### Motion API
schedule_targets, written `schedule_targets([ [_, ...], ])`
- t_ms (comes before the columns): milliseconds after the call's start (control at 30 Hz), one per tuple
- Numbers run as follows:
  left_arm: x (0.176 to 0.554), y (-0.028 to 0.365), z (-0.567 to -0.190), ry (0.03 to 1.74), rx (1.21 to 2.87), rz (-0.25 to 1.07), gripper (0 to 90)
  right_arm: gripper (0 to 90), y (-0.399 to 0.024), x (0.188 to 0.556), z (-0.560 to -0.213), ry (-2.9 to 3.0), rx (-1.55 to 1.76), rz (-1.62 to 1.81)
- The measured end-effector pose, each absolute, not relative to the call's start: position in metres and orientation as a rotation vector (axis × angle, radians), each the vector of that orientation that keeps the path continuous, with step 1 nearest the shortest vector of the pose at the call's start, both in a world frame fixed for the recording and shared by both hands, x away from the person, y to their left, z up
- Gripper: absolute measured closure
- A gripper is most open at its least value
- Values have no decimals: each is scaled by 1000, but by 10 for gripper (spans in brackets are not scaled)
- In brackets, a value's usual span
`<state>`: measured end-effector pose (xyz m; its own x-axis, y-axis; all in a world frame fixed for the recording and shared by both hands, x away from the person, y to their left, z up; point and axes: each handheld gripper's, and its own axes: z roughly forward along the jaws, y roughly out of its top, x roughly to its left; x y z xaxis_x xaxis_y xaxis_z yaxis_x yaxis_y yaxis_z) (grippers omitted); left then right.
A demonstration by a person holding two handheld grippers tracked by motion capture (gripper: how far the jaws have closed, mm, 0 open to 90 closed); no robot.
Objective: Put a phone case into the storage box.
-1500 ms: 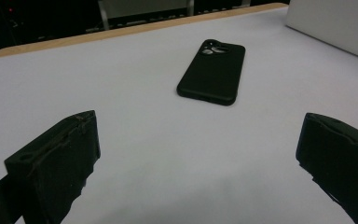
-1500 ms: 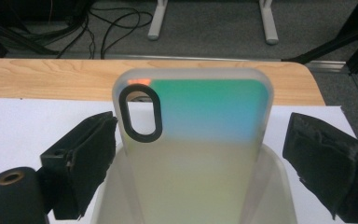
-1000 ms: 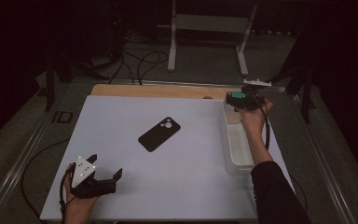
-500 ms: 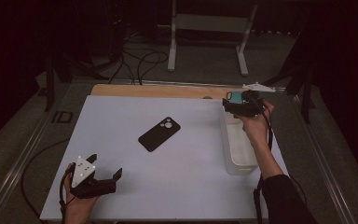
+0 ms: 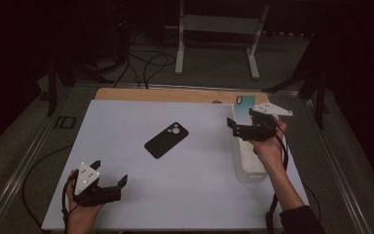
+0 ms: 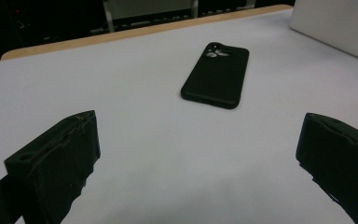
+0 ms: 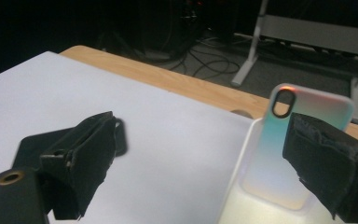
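The black phone case [image 5: 166, 140] lies flat, camera cutout up, at the centre of the high view on the white tabletop [image 5: 126, 122], apart from every other object; this open position appears to leave it accessible from all sides. At the right of the high view a clear plastic bin [image 5: 247, 163] stands along the tabletop edge, and an iridescent pale phone case [image 7: 298, 140] stands upright and tilted against the bin's far end, its oval camera cutout uppermost; the leaning posture looks suited to a pinch on its exposed upper edge. The left tongs [image 5: 108, 184], in the lower left of the high view, rest low over the tabletop with the jaws spread wide; in the left gripper view they frame bare tabletop, with the black phone case well beyond them, and they hold and touch nothing. The right tongs [image 5: 241, 127], at the upper right of the high view, are raised above the bin with the jaws spread wide. In the right gripper view the right-hand jaw overlaps the iridescent case; actual contact cannot be confirmed, and no grip is made.
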<state>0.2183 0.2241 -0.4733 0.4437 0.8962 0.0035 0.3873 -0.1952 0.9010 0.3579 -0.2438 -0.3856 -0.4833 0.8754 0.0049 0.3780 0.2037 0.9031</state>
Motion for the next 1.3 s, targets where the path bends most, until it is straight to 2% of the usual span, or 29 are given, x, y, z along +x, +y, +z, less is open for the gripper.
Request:
schedule_targets([
  [700,220,220,-468,1081,1787,695,0,95,-255,281,-426,1942,1126,1385],
  [1300,227,215,-459,1062,1803,694,0,95,-262,252,-457,1946,1053,1403],
])
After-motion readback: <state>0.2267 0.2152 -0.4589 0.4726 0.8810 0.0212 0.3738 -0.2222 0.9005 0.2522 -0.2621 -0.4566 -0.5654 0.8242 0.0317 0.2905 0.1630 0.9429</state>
